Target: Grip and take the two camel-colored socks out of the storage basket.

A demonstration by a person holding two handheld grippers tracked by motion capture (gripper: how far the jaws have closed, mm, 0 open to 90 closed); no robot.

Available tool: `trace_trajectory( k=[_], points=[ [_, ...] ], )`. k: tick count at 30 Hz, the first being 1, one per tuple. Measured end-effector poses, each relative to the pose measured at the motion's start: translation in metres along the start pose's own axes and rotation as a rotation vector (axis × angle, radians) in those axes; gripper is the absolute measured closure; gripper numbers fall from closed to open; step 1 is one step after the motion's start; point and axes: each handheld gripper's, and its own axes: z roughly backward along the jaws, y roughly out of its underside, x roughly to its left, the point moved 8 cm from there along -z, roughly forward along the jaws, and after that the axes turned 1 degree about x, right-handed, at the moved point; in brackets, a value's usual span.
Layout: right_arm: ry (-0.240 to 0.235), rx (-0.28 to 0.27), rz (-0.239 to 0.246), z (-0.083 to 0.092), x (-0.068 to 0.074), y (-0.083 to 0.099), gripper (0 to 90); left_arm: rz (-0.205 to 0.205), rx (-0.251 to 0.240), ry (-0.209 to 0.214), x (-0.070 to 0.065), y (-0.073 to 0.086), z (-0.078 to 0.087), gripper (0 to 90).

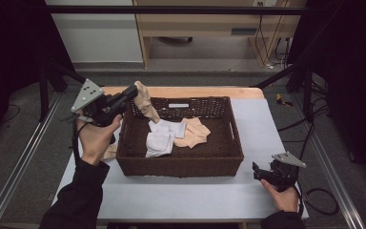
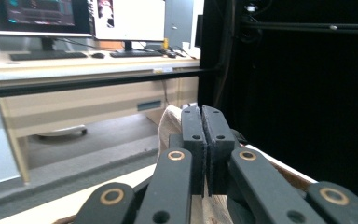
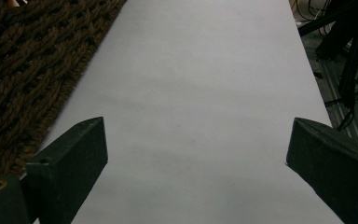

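No readable text, brand or number anywhere. The white tag [image 1: 178, 105] on the basket's [image 1: 181, 167] far wall, at 12 o'clock from the socks, looks blank or too small to read. The monitor screens [image 2: 42, 14] at 10 o'clock in the left gripper view are too blurred to make out.

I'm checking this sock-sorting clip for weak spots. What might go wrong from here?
The left gripper pinches the beige sock near one end only, so it might slip free. The sock's hanging tail could snag on the basket rim. Another beige piece lies outside the basket and may get overlooked.
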Motion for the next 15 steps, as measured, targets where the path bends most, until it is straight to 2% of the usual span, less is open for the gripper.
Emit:
trace_trajectory(
  k=[1,2,3,9,11,12,13,14,15],
  points=[
    [0.001,0.000,-0.001,0.000,0.000,0.000,5.5,-0.003,-0.005,-0.015,0.007,-0.002,0.008,87.9],
    [0.001,0.000,0.000,0.000,0.000,0.000,5.5,-0.003,-0.005,-0.015,0.007,-0.002,0.008,87.9],
    [0.001,0.001,0.000,0.000,0.000,0.000,5.5,0.006,-0.015,-0.030,0.014,-0.003,0.018,87.9],
    [0.001,0.004,0.000,0.000,0.000,0.000,5.5,0.028,-0.048,-0.078,0.038,-0.006,0.051,87.9],
    [0.003,0.004,0.001,0.000,0.000,0.001,5.5,0.036,-0.054,-0.094,0.046,-0.005,0.061,87.9],
    [0.003,0.004,0.001,0.000,0.000,0.001,5.5,0.036,-0.054,-0.094,0.046,-0.005,0.061,87.9],
    [0.004,0.006,0.002,0.000,0.000,0.001,5.5,0.044,-0.058,-0.110,0.053,-0.003,0.070,87.9],
    [0.004,0.006,0.002,0.000,0.000,0.001,5.5,0.044,-0.058,-0.110,0.053,-0.003,0.070,87.9],
    [0.004,0.006,0.002,0.000,0.000,0.001,5.5,0.055,-0.059,-0.128,0.061,0.001,0.078,87.9]
  ],
)
